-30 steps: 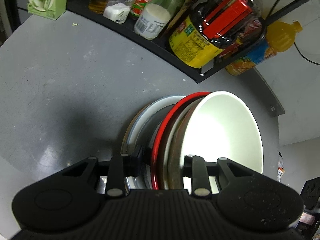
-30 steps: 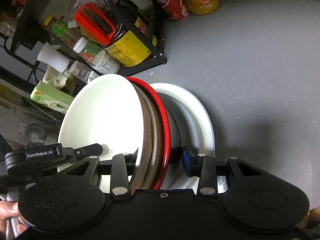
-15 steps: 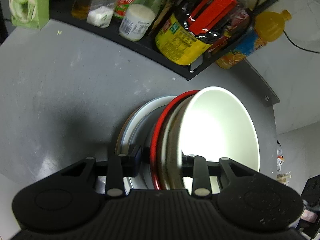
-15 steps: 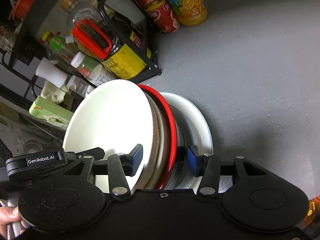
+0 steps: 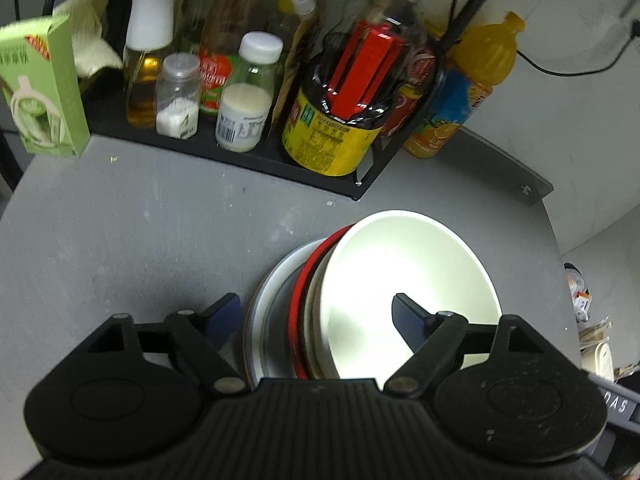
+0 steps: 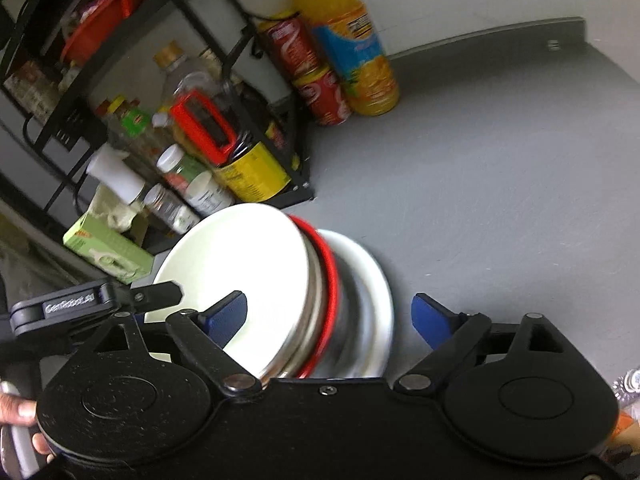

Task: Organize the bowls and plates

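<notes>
My left tool [image 5: 316, 312] and my right tool [image 6: 330, 314] have both just been opening and now stand spread wide, pads clear of the stack of plates and bowls [image 5: 360, 300] between them on the grey surface [image 5: 140, 240], near the rack of bottles [image 5: 248, 152].

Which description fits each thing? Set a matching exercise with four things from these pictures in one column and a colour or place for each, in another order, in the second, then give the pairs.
Things:
1. top bowl
2. rimmed dish just beneath the top ones
3. juice bottle
4. carton

Descriptions:
A. green, at the rack's end
B. white, uppermost in the stack
C. orange, beside the red cans
D. red edge

Pairs: 1-B, 2-D, 3-C, 4-A
</notes>
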`<action>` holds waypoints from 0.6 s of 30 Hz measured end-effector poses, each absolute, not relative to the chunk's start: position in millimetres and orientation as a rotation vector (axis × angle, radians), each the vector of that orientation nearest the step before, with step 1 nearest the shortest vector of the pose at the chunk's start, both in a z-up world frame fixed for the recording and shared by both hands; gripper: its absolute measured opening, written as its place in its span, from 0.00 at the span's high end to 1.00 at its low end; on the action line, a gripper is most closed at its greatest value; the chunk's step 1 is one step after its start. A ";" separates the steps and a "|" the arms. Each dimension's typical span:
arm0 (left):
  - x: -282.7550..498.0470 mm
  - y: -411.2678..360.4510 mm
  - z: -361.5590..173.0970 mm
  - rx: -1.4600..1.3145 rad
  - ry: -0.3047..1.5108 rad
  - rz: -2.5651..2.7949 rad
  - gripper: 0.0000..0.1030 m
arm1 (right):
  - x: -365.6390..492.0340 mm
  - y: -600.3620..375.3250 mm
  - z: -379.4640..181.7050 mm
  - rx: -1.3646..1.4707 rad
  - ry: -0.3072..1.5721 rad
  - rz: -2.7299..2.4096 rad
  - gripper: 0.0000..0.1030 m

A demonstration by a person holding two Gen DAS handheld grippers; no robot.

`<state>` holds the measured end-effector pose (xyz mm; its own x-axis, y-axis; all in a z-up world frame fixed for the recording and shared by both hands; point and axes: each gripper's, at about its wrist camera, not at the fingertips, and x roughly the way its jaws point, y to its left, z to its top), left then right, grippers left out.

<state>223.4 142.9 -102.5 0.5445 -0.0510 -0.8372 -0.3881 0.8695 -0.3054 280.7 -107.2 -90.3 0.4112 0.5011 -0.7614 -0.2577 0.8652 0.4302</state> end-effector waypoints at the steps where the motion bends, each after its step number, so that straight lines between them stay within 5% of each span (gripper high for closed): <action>1: 222.0 141.8 -100.8 -0.494 0.981 0.205 0.18 | 276.9 -111.8 -88.6 0.265 1.032 0.473 0.07; 4: 218.5 137.2 -95.9 -0.475 0.979 0.193 0.15 | 262.0 -126.9 -84.9 0.269 0.988 0.433 0.00; 18: 147.3 105.6 -48.1 -0.356 0.914 0.165 0.09 | 167.5 -155.2 -50.8 0.184 0.906 0.335 0.00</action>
